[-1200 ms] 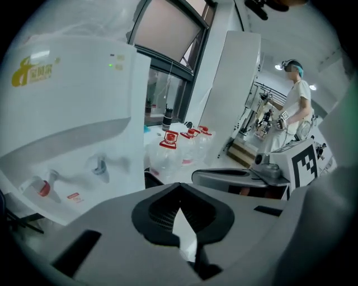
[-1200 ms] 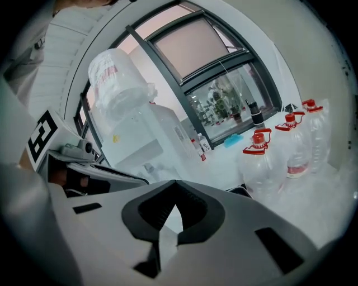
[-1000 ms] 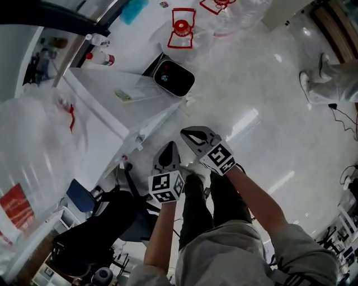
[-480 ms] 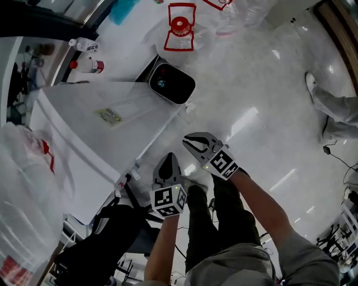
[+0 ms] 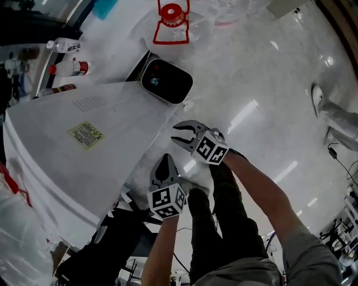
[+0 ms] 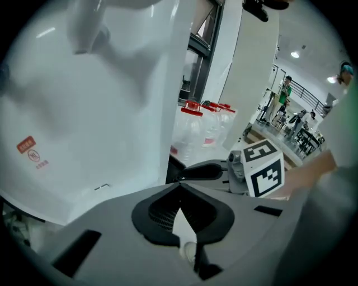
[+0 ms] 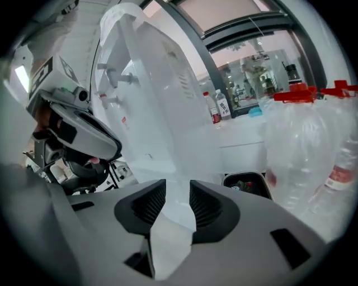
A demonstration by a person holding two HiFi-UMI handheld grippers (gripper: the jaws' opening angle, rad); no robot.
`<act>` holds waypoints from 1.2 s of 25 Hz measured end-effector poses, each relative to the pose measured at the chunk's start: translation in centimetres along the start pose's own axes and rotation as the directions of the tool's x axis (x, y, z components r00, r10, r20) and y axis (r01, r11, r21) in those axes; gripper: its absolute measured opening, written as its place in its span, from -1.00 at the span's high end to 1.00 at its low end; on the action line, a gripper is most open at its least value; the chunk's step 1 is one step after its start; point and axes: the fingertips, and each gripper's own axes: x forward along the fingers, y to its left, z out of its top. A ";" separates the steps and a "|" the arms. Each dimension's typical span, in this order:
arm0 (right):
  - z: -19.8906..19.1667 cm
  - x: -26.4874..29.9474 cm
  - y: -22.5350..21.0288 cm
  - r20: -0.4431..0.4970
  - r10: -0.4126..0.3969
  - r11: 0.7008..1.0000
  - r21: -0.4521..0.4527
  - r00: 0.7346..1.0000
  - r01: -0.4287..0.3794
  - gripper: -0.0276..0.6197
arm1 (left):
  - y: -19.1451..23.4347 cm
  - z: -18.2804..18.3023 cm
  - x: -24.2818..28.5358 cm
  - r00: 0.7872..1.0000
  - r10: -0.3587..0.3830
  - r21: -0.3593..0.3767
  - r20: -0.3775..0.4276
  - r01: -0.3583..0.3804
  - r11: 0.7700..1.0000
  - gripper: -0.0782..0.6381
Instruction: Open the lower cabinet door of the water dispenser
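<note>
The white water dispenser (image 5: pixel 84 151) fills the left of the head view, seen from above, with a yellow label on its panel. My right gripper (image 5: pixel 180 136) hovers just right of its edge. Its jaws have just been opening and stand apart with nothing held. In the right gripper view the dispenser's (image 7: pixel 159 111) white corner shows through the gap of that gripper (image 7: pixel 178 195). My left gripper (image 5: pixel 165 163) is shut and empty, a little nearer to me, beside the same edge. The left gripper view faces the dispenser's white wall (image 6: pixel 84 111) over that gripper (image 6: pixel 180 190). Which panel is the lower door I cannot make out.
A black-topped bin (image 5: pixel 166 82) stands on the glossy floor beyond the dispenser. Water jugs with red handles (image 5: pixel 170 17) lie behind it. Bottles (image 5: pixel 70 67) stand at upper left. A black chair (image 5: pixel 106 246) is at lower left. Another person's shoe (image 5: pixel 327 109) is at far right.
Both grippers have sunk lower beside the dispenser, which now fills more of the head view. The right gripper's jaws have gone from shut to apart and it has rolled.
</note>
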 end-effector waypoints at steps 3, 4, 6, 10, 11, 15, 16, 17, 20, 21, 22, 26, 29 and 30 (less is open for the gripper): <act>-0.7 2.0 -1.5 -0.050 0.035 0.997 -0.064 0.998 -0.038 0.49 | 0.6 -0.3 0.5 1.000 0.006 -0.007 -0.018 -0.006 1.000 0.76; -0.9 2.6 -1.7 -0.070 0.051 0.994 -0.090 0.996 -0.058 0.46 | 0.7 -0.4 0.4 1.000 0.008 -0.007 -0.021 -0.008 1.000 0.76; -1.3 3.6 -1.9 -0.113 0.082 0.984 -0.150 0.990 -0.099 0.43 | 0.7 -0.4 0.3 1.000 0.007 -0.007 -0.024 -0.007 1.000 0.76; -2.6 5.3 -2.3 -0.194 0.120 0.952 -0.255 0.974 -0.168 0.37 | 0.7 -0.5 0.2 1.000 0.007 -0.012 -0.030 -0.008 1.000 0.76; -2.9 5.7 -2.5 -0.209 0.120 0.945 -0.276 0.970 -0.176 0.37 | 0.7 -0.5 0.1 1.000 0.007 -0.013 -0.030 -0.007 1.000 0.76; -3.4 6.7 -3.5 -0.239 0.103 0.927 -0.328 0.965 -0.180 0.36 | 0.5 -0.8 0.2 0.999 0.004 -0.014 -0.034 -0.004 1.000 0.76; -3.4 6.8 -3.8 -0.244 0.100 0.923 -0.338 0.965 -0.181 0.36 | 0.5 -0.9 0.3 0.999 0.005 -0.016 -0.036 -0.005 1.000 0.76; -3.4 6.9 -4.0 -0.250 0.098 0.919 -0.348 0.963 -0.184 0.36 | 0.5 -1.0 0.4 0.999 0.006 -0.020 -0.039 -0.007 1.000 0.76; -3.4 7.4 -4.0 -0.267 0.103 0.903 -0.380 0.958 -0.203 0.36 | 0.6 -1.3 0.5 0.999 0.010 -0.029 -0.046 -0.012 1.000 0.76; -3.4 7.5 -3.9 -0.272 0.105 0.896 -0.391 0.957 -0.210 0.36 | 0.5 -1.4 0.5 0.999 0.010 -0.031 -0.047 -0.012 0.999 0.76; -3.4 7.7 -3.8 -0.276 0.107 0.890 -0.402 0.955 -0.215 0.36 | 0.5 -1.5 0.5 0.999 0.009 -0.033 -0.048 -0.011 0.999 0.76; -3.6 7.9 -3.6 -0.288 0.099 0.874 -0.433 0.953 -0.222 0.38 | 0.6 -1.9 0.7 0.999 0.009 -0.042 -0.044 -0.011 0.999 0.76; -3.6 8.0 -3.6 -0.289 0.093 0.872 -0.437 0.953 -0.218 0.43 | 1.3 -2.3 0.7 0.999 0.021 -0.055 -0.040 -0.023 0.998 0.76; -3.6 8.0 -3.6 -0.287 0.089 0.876 -0.433 0.954 -0.212 0.45 | 1.4 -2.5 0.6 0.999 0.025 -0.061 -0.040 -0.028 0.998 0.76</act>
